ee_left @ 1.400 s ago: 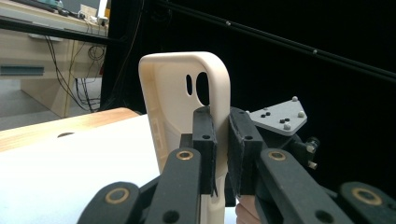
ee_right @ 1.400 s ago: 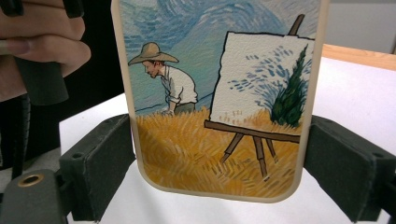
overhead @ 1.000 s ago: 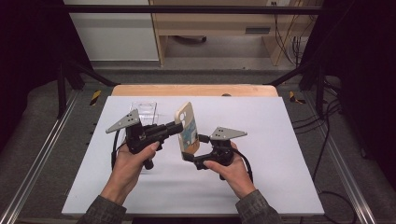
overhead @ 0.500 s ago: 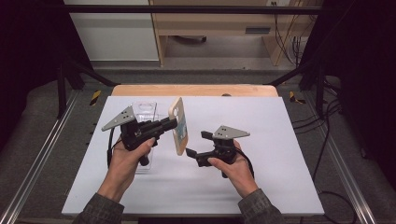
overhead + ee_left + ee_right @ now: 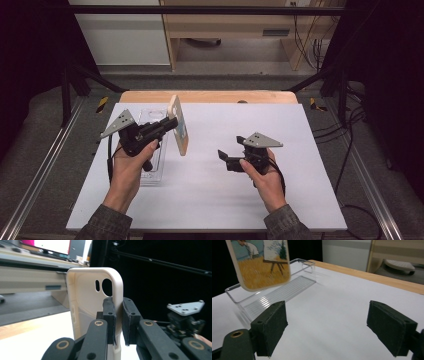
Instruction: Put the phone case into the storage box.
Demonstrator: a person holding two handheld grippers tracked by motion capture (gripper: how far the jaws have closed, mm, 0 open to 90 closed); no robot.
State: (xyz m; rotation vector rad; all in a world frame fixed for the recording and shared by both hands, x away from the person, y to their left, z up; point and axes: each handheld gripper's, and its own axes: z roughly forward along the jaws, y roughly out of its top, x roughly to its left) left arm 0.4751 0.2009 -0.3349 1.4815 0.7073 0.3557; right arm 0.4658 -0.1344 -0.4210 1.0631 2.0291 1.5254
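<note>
Left gripper [image 5: 172,124] clamps phone case [image 5: 178,125] edge, upright, just right of clear tray [image 5: 150,170]. Right gripper [image 5: 223,156] well right of tray, jaws wide, just narrowing slightly, nothing between.

A lab recording bay: black curtains at 9 and 3 o'clock, a metal frame [image 5: 60,150] round the white counter [image 5: 210,200], cables [image 5: 345,165] trailing across grey carpet.
</note>
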